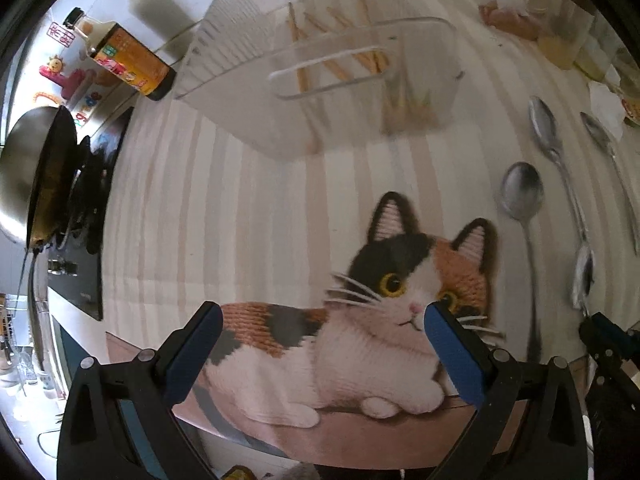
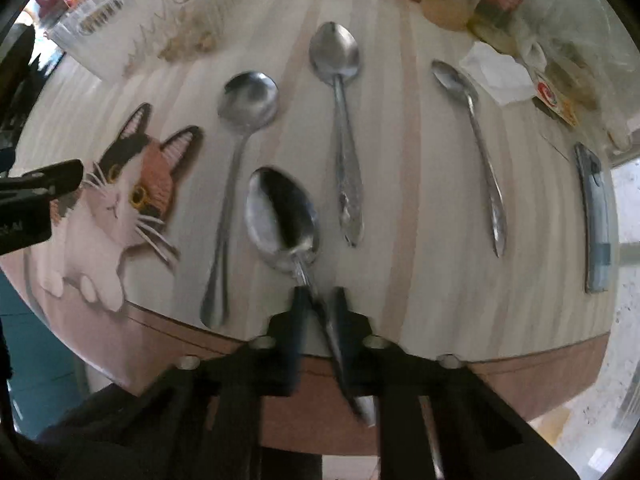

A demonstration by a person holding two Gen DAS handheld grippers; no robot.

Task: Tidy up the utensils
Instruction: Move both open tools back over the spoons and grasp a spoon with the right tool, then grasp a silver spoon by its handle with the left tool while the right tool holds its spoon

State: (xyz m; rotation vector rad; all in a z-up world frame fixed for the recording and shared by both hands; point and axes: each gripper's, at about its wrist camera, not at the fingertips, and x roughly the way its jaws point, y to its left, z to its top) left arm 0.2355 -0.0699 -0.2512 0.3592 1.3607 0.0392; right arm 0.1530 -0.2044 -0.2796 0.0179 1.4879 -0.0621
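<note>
**Spoon Clamped in Right Gripper**

The held spoon [image 2: 282,220] is gripped at its neck by the right gripper [image 2: 318,300], jaws closed on the handle; its long axis runs forward from the fingertips, bowl ahead. Three more spoons [image 2: 340,120] are laid on the table mat [image 2: 420,280]. The clear organizer tray [image 1: 360,80] lies well ahead of the left gripper [image 1: 324,344], whose jaws stand apart and empty.

The bench [image 1: 248,208] wears a cloth of pale cream and beige stripes, printed with a calico cat [image 1: 360,320] in white, black and orange with yellow eyes. The spoons [image 2: 340,120] are silver. The left gripper [image 1: 324,344] is black with blue pads [image 1: 452,356]. Far left, a dark bottle [image 1: 128,60] bears an orange label.
</note>
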